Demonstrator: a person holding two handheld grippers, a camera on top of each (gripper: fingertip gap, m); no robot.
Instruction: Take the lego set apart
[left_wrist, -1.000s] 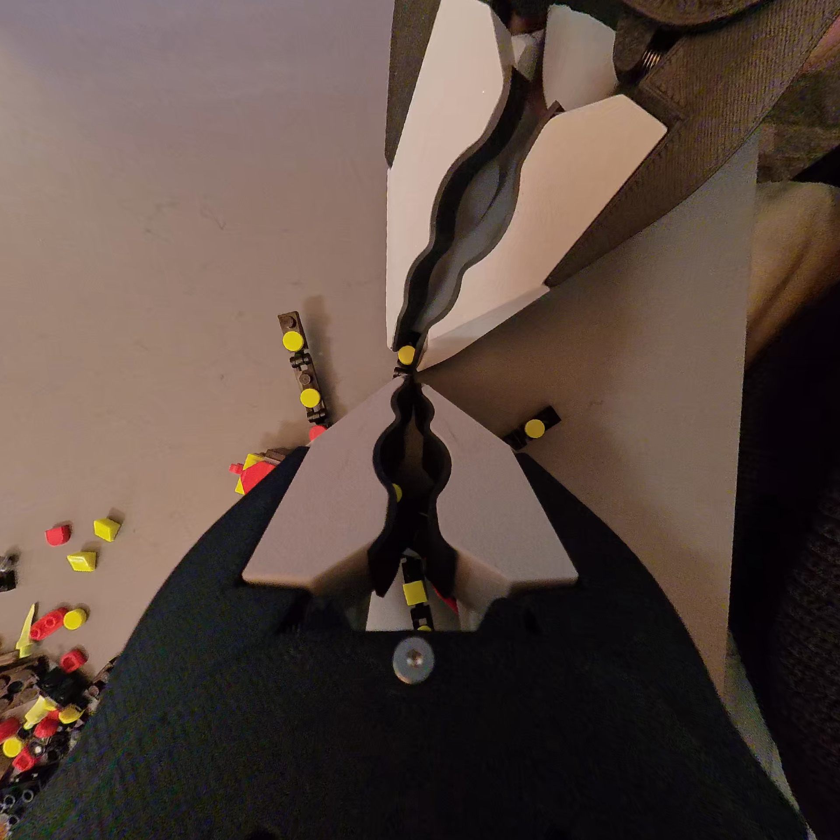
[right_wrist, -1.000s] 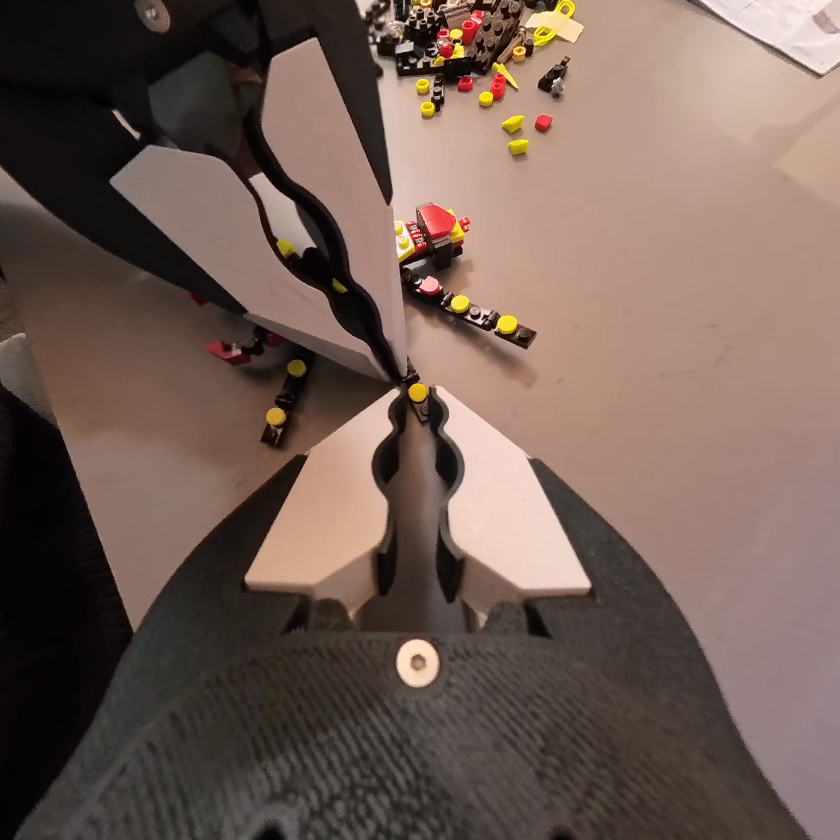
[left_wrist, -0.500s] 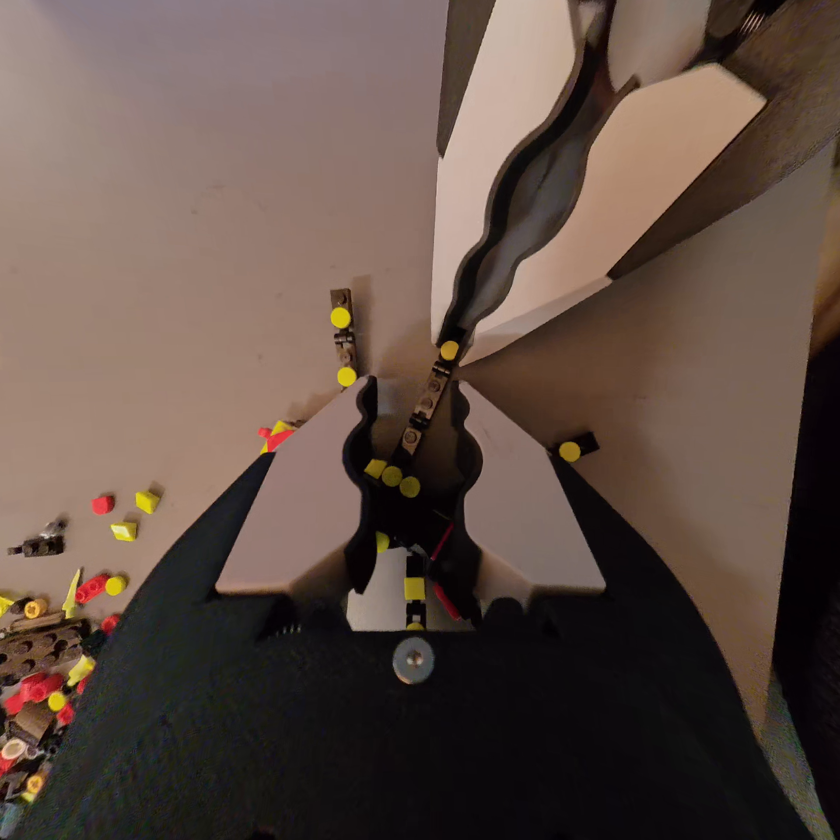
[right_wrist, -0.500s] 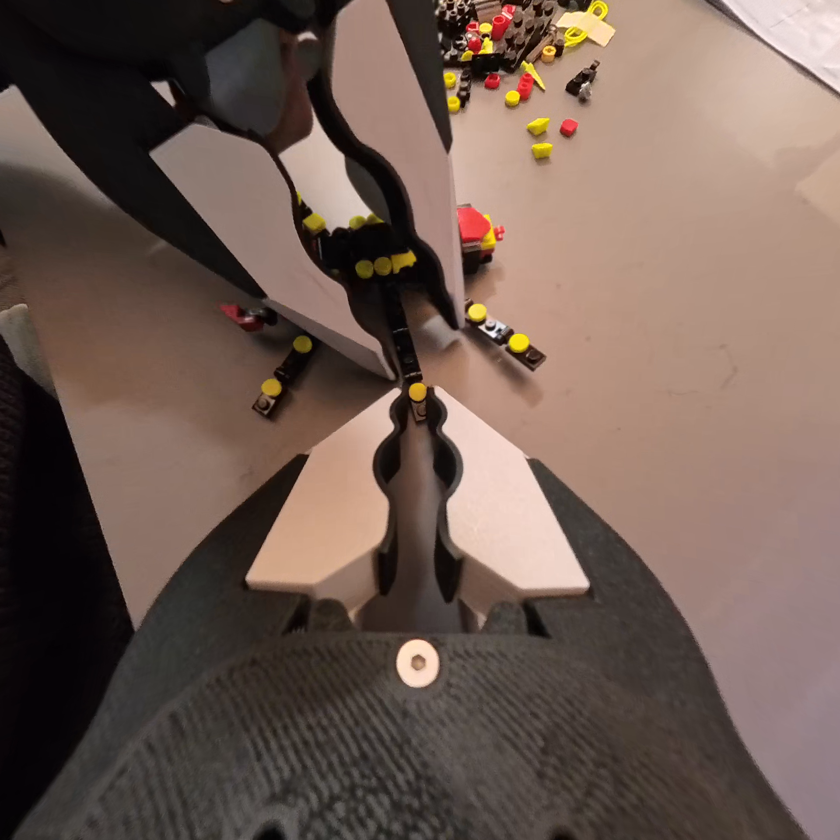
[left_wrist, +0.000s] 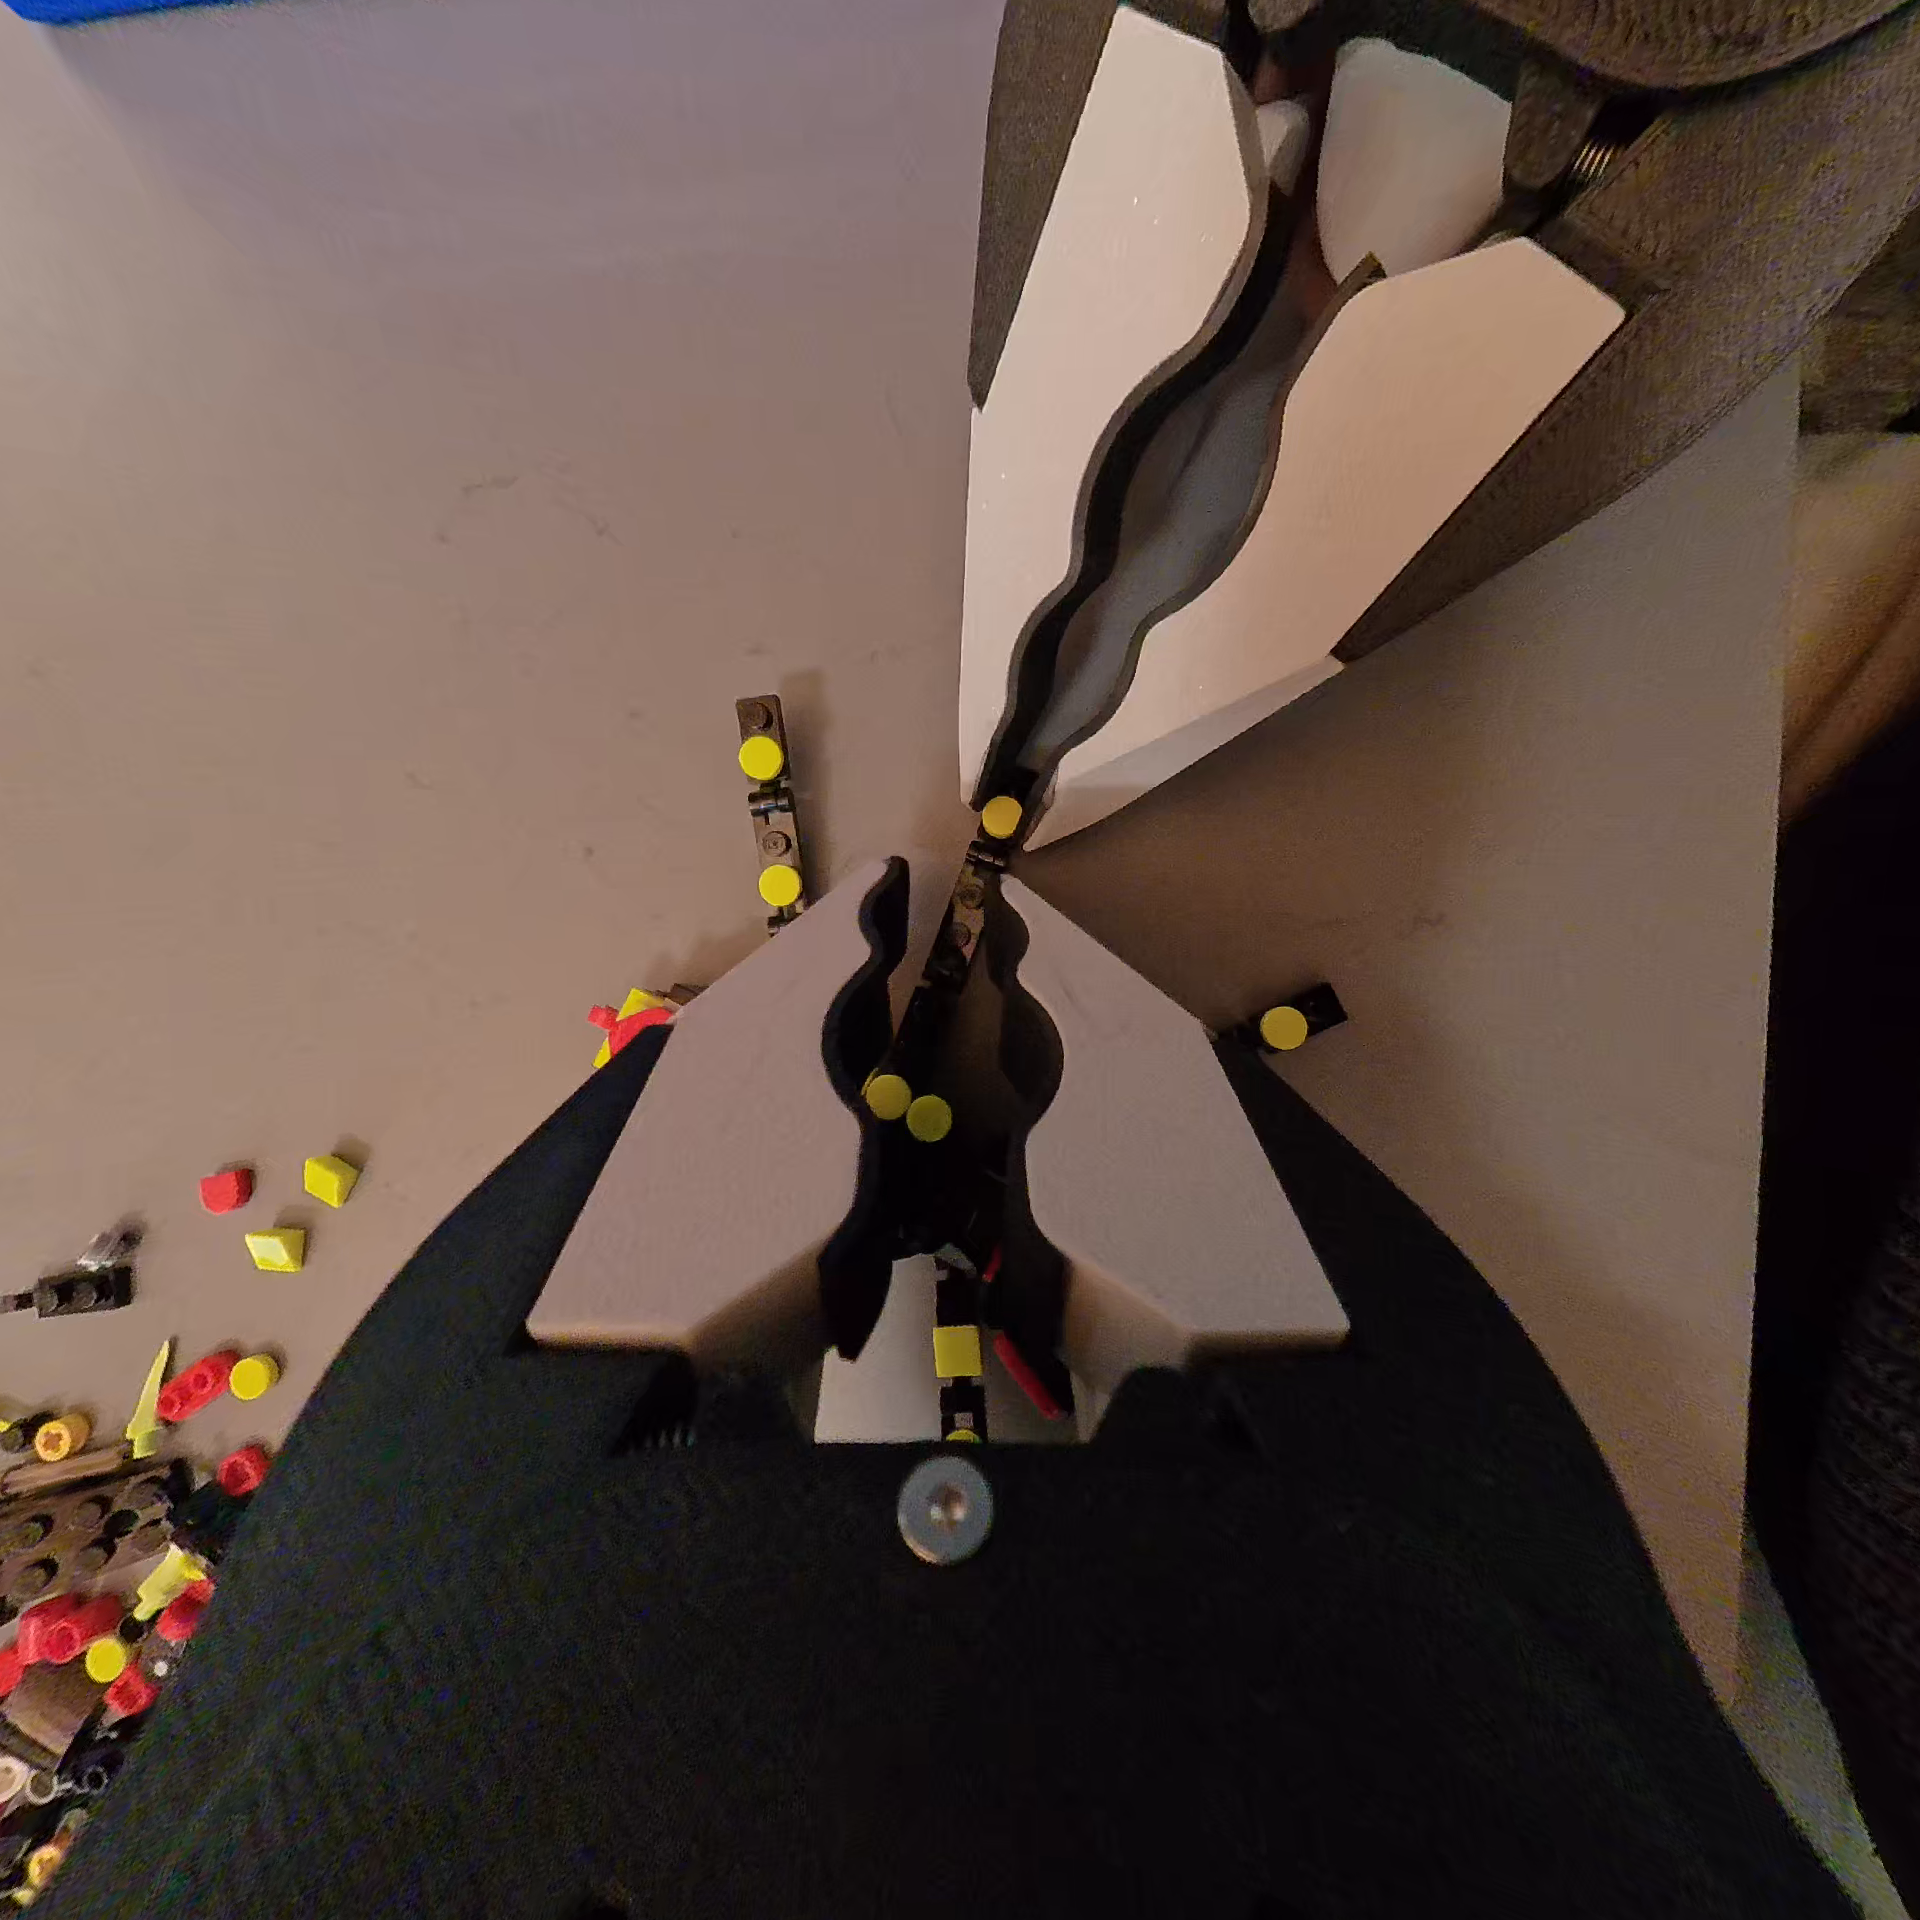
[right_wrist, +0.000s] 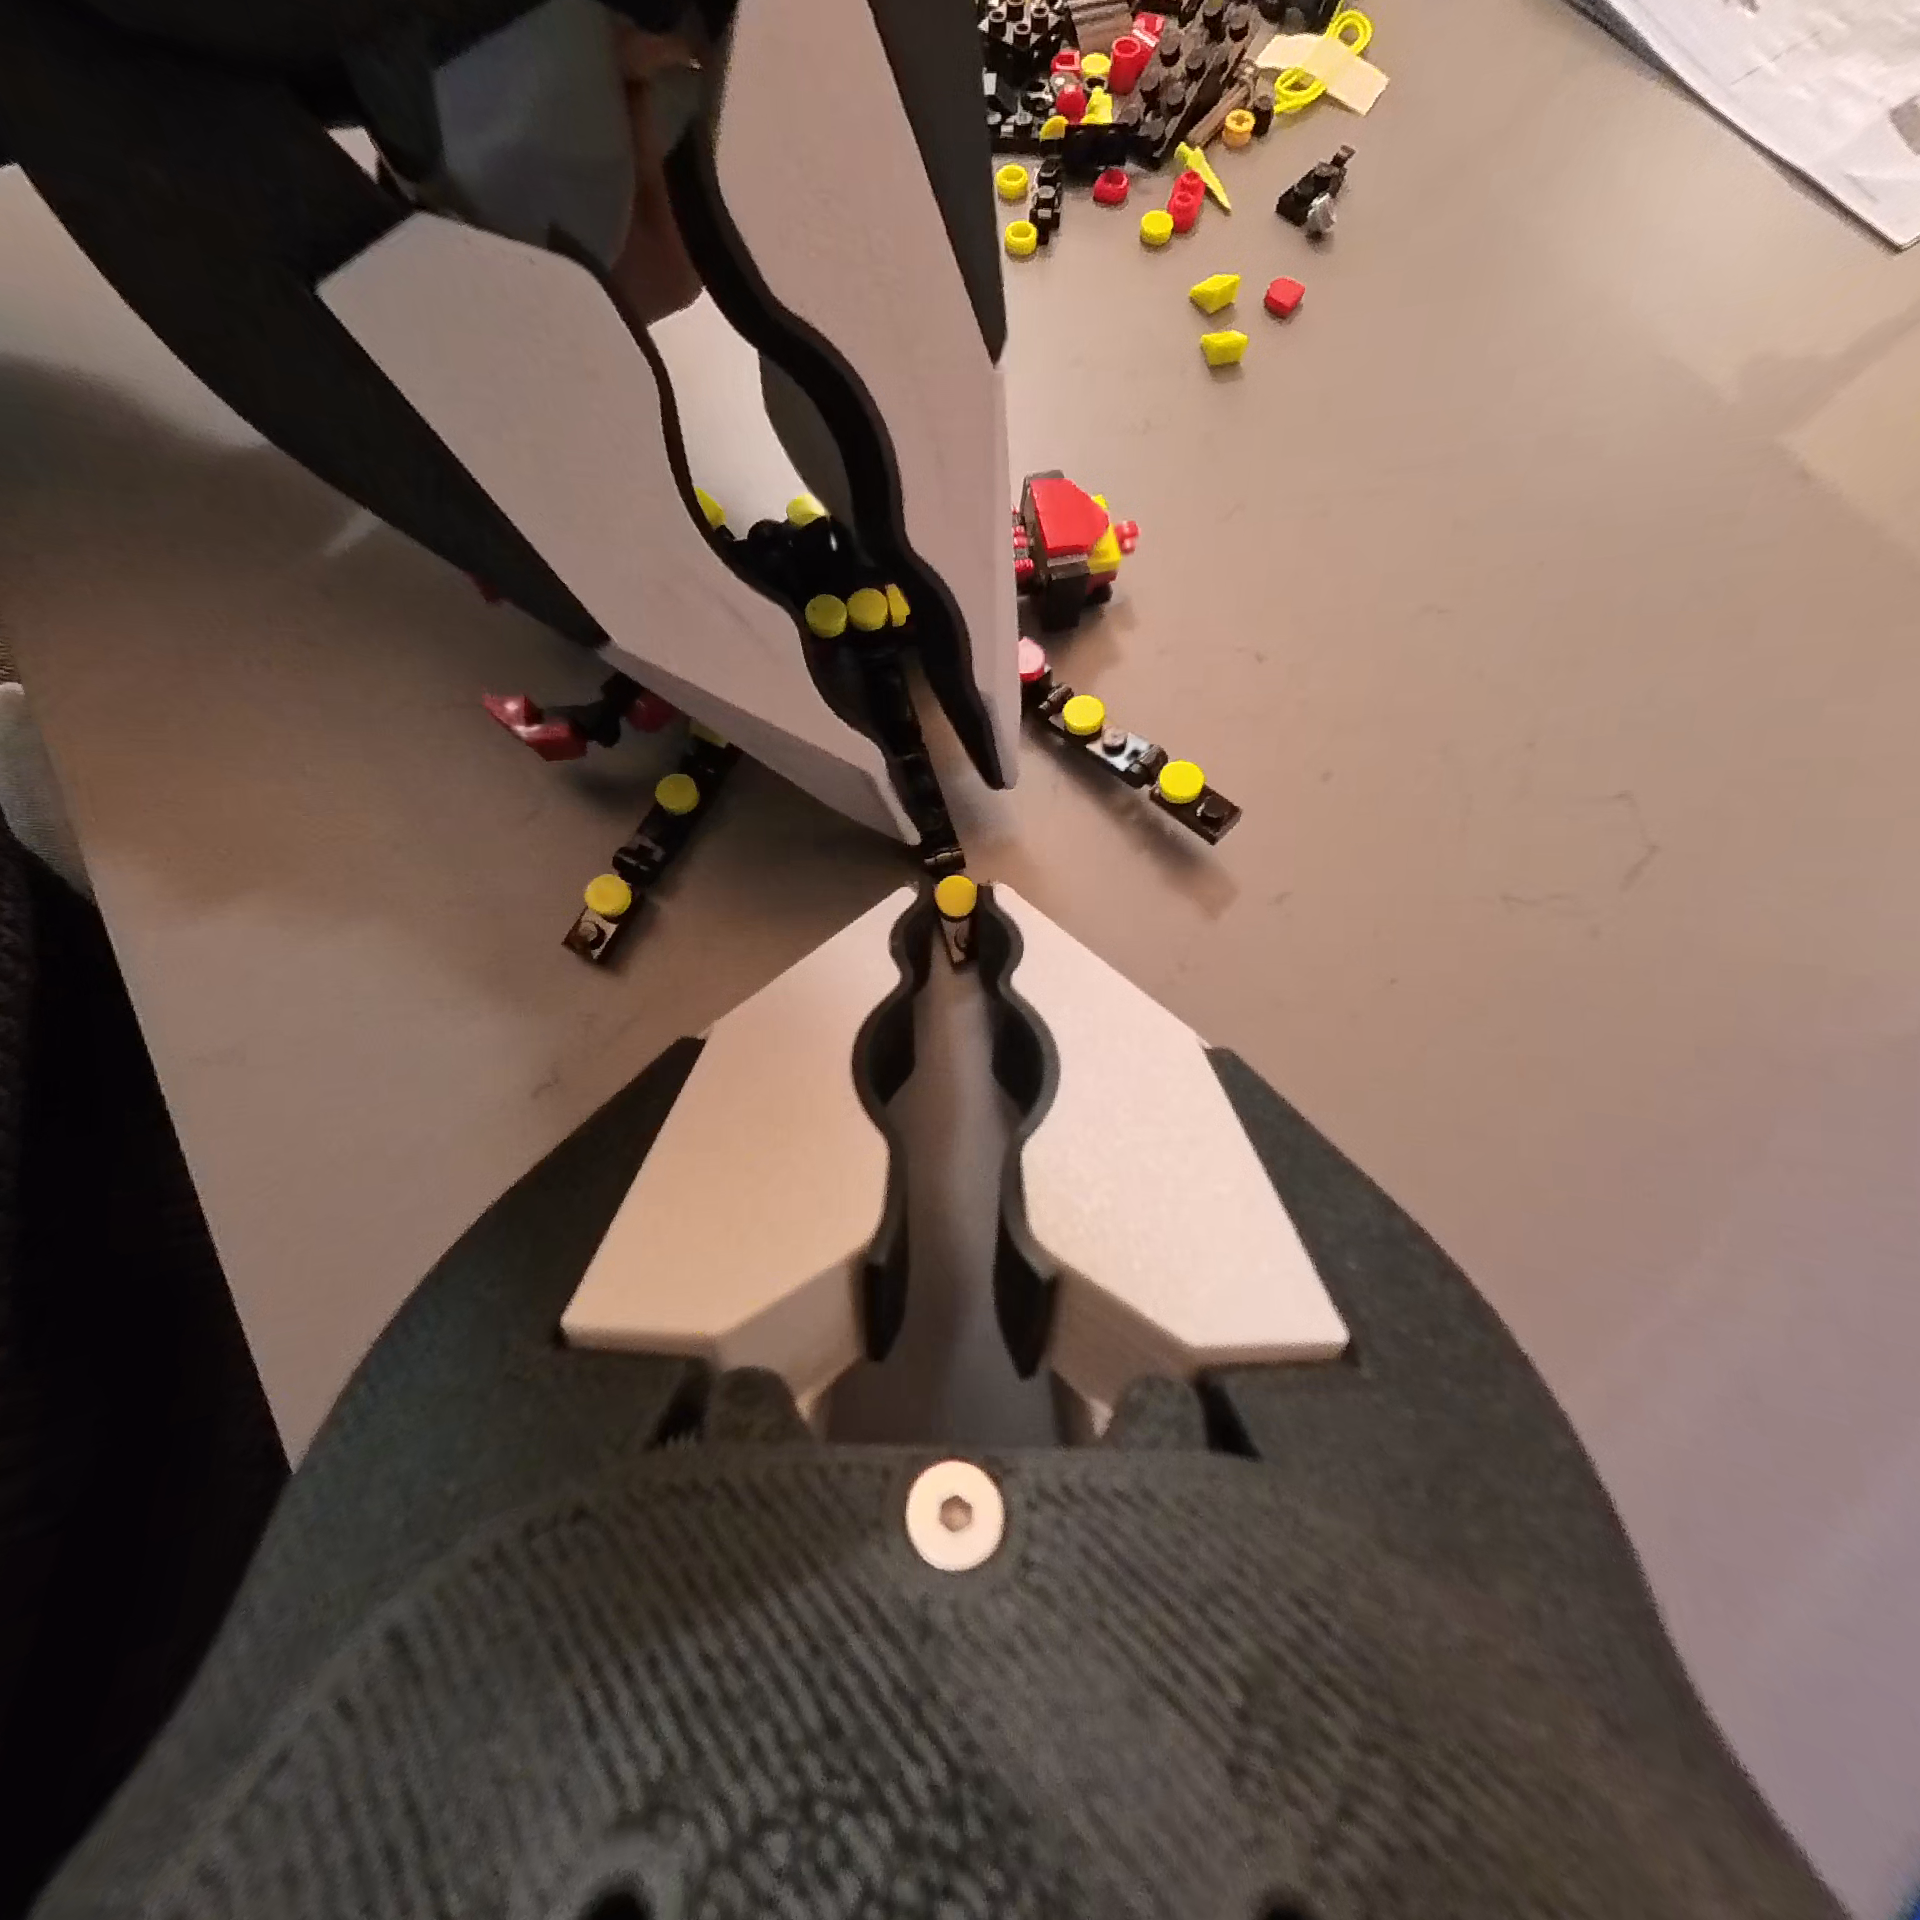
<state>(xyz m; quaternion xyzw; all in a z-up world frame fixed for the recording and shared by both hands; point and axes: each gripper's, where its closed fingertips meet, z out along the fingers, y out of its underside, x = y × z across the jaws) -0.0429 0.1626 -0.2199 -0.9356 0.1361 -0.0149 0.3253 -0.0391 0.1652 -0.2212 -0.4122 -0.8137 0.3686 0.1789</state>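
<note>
Lego strip (left_wrist: 961, 935), black with yellow studs, hangs above the worktop (left_wrist: 416, 468) between both tools; right tool (right_wrist: 954, 914) pinches its tip. Left tool (left_wrist: 951, 883) stands parted around the strip's other end; loose bricks (right_wrist: 1143, 104) lie scattered nearby.

Both wrist views look down closely, facing each other, sharing the table (left_wrist: 520, 520).
</note>
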